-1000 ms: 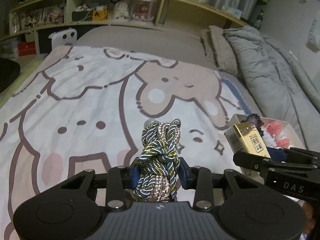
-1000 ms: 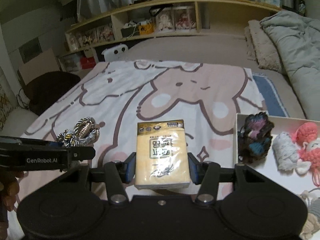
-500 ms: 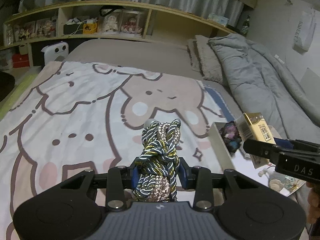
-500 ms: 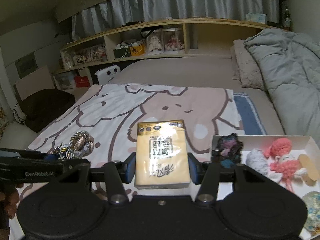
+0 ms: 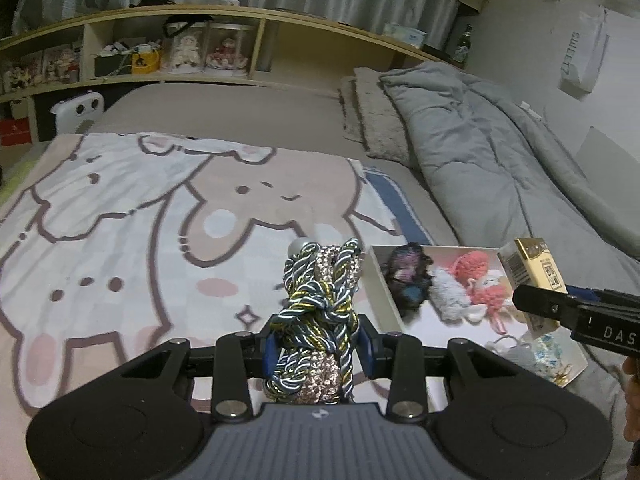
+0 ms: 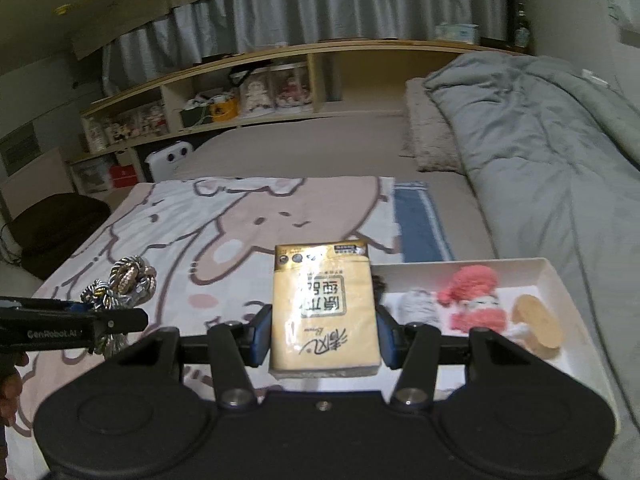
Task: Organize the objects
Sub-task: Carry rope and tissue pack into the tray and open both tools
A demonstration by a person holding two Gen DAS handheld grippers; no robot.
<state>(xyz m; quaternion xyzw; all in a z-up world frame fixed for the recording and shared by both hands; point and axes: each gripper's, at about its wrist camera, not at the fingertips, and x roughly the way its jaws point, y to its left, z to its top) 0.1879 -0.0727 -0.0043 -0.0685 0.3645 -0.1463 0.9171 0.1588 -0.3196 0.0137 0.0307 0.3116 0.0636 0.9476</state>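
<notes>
rope bundle (image 5: 318,316) clamped between left gripper (image 5: 319,346) fingers (image 5: 270,350), nearly closed on it, bundle sticking up and forward past the fingertips, a grey round knob at its far end. bundle is twisted cord, blue, white and yellow with a glittery beige strand. tissue pack (image 6: 324,308) clamped between right gripper (image 6: 324,340) fingers (image 6: 385,338), part open to the pack's width, pads pressing both long sides, pack upright with its printed face to the camera, top end beyond the fingertips. both held above the bed, over a cartoon blanket (image 5: 132,220).

white box (image 6: 560,284) sits on the bed, right of the left fingers and just right of and beyond the right fingers. in it: dark fuzzy ball (image 5: 406,276) at the end nearest the left fingers, grey yarn piece (image 6: 418,304) next, pink knit doll (image 6: 472,298) beside that, tan round piece (image 6: 538,322) furthest right, more small bits at the near end, too blurred to tell. in the right wrist view the pack hides the dark ball.

left gripper shows at the left edge of the right wrist view with the bundle in its fingers; right gripper shows at the right edge of the left wrist view with the pack over the box's right part. grey duvet (image 6: 552,152) far right of the fingers, shelf (image 5: 200,52) with figures well beyond.
</notes>
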